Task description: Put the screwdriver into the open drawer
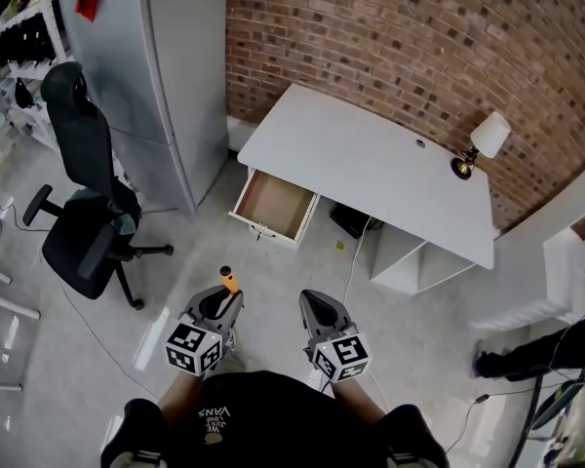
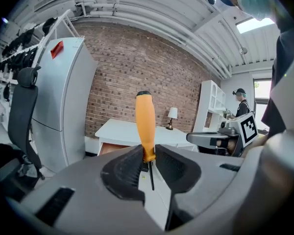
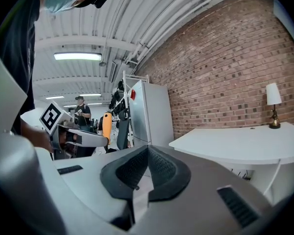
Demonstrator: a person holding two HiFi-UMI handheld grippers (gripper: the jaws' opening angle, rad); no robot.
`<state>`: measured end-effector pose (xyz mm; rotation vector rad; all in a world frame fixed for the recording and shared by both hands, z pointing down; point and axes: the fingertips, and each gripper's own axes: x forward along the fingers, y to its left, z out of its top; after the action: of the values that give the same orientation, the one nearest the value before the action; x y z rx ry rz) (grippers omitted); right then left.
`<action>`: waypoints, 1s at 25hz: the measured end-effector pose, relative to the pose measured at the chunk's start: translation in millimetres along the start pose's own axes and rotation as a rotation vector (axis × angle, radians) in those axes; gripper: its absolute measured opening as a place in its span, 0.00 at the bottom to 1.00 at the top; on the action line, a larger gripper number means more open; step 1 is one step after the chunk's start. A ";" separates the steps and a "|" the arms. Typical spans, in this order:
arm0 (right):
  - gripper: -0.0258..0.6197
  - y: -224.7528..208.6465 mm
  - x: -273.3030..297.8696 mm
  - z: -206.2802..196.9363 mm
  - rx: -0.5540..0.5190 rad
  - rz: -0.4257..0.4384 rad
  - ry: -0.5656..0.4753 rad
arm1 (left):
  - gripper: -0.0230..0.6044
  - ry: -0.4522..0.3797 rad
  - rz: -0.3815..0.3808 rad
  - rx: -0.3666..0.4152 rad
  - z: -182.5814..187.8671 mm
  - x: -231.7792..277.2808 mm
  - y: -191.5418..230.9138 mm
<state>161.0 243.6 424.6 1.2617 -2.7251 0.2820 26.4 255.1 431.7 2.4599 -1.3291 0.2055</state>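
A screwdriver (image 2: 145, 126) with an orange handle stands upright between the jaws of my left gripper (image 2: 148, 161), which is shut on it at the handle's base; the dark shaft points down. In the head view the left gripper (image 1: 221, 303) hangs over the floor with the orange handle (image 1: 229, 281) sticking forward. The open drawer (image 1: 274, 206) juts from the left end of the white desk (image 1: 370, 164), ahead of both grippers. It looks empty, with a brown bottom. My right gripper (image 1: 317, 309) is beside the left one, shut, holding nothing; its pads (image 3: 146, 166) meet.
A black office chair (image 1: 88, 213) stands at the left beside a tall grey cabinet (image 1: 156, 76). A small lamp (image 1: 483, 142) sits at the desk's right end against the brick wall. White shelving (image 1: 565, 271) is at the right. Cables trail across the floor.
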 end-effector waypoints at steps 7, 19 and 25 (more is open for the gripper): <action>0.03 -8.0 63.2 20.8 0.014 -0.064 -0.016 | 0.17 0.026 -0.070 0.029 28.3 34.7 59.4; 0.03 -31.9 149.8 32.9 0.045 -0.185 -0.016 | 0.17 0.087 -0.172 0.074 55.1 87.4 144.6; 0.03 -51.5 175.8 28.2 0.057 -0.238 -0.006 | 0.17 0.112 -0.214 0.085 57.7 114.3 169.7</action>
<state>86.2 74.4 436.6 1.5854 -2.5539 0.3313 -53.6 58.8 448.0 2.5964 -1.0231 0.3476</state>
